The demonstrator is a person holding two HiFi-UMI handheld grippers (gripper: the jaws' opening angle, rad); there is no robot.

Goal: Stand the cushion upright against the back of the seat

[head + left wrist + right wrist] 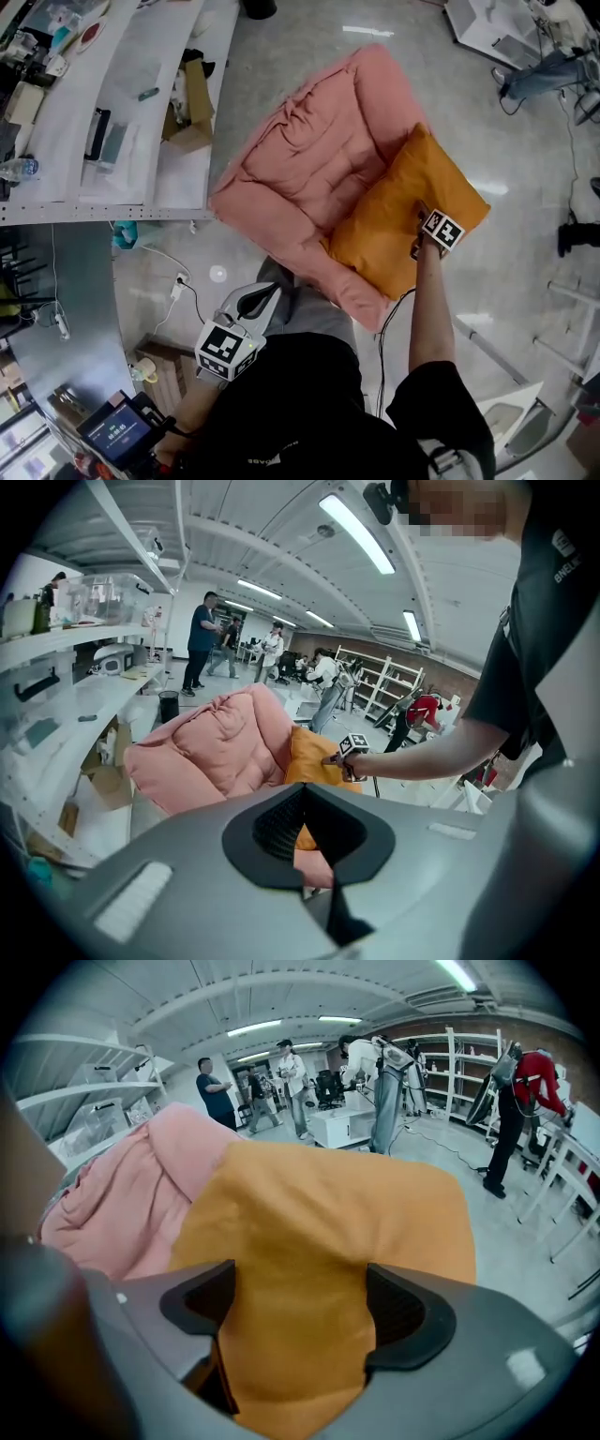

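The orange cushion (pixel 394 216) lies slumped over the 4 o'clock edge of the pink floor seat (pixel 300 159), half on the padding and half hanging toward the floor (pixel 525 141), so it is not yet standing against the backrest. The backrest looks to be the raised hump toward 1 o'clock in the head view, though the angle makes that hard to confirm.

The right tongs (pixel 422 220) are down on the cushion's upper face near its 3 o'clock corner. They are spread as wide as they go, with a swell of orange fabric filling the gap between them. That wide spread fits a soft, thick thing: a big bite of stuffing is needed, or the cover would simply slip free. The fabric shows no pinch, so I judge this as a grip being set up, not made.

The left tongs (pixel 262 295) are closed with nothing in them, held back near the person's waist at 7 o'clock from the seat, probably kept clear until the cushion needs steadying.
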